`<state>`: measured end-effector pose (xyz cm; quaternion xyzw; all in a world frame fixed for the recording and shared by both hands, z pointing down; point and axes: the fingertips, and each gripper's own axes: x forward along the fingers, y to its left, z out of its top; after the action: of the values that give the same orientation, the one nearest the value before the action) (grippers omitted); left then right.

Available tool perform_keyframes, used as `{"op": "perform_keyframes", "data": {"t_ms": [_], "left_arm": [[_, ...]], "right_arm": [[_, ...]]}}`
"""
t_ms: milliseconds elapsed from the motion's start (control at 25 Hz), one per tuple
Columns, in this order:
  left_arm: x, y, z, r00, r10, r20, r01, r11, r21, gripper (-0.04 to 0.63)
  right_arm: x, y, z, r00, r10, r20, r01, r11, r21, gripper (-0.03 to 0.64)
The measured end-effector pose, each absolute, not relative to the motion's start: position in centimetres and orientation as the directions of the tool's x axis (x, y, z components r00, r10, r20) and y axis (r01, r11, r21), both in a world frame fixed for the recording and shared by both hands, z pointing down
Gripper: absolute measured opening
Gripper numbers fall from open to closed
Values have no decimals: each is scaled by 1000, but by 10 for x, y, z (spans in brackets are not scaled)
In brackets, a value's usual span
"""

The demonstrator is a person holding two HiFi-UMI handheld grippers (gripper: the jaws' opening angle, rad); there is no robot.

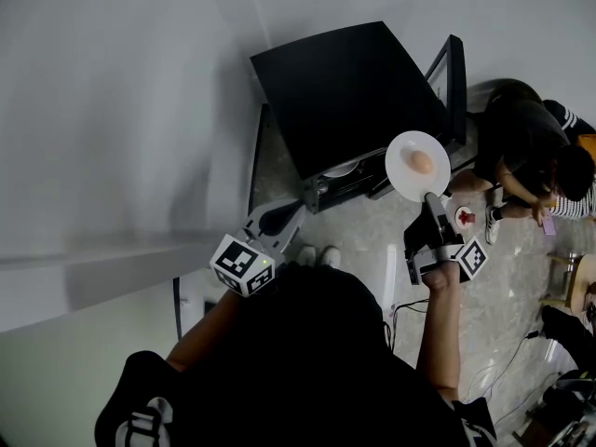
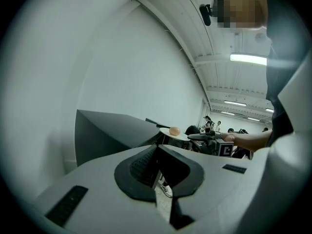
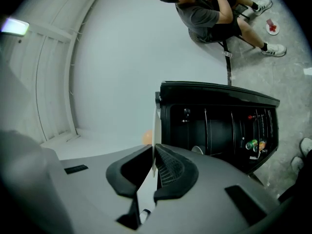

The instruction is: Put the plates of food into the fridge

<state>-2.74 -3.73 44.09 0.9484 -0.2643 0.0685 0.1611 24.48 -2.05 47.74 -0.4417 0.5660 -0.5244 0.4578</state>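
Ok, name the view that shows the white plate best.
The head view: the white plate lies face-on, its round food plain, its rim held by the right gripper. The left gripper view shows it small and side-on; the right gripper view, only its edge between the jaws.

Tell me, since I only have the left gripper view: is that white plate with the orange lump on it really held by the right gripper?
Observer: Yes. The right gripper view shows the right gripper shut on the rim of the plate, which is seen edge-on between the pads.
Operator: Is the fridge open?
Observer: Yes. That same view looks straight into the black fridge, with its shelves and some small containers in sight.
Operator: Anything else in there?
Observer: The head view shows a second plate, also white, just inside the fridge's opening.
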Motion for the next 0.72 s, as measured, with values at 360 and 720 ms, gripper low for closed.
{"op": "perform_keyframes", "data": {"t_ms": [360, 720], "left_arm": [[-19, -44, 446, 857, -462, 227, -512, -812, 280, 25], [-14, -40, 432, 848, -474, 237, -526, -807, 270, 23]], "right_arm": [[259, -10, 504, -166, -986, 7, -38, -1, -999, 38], [261, -9, 522, -173, -984, 40, -6, -39, -999, 37]]}}
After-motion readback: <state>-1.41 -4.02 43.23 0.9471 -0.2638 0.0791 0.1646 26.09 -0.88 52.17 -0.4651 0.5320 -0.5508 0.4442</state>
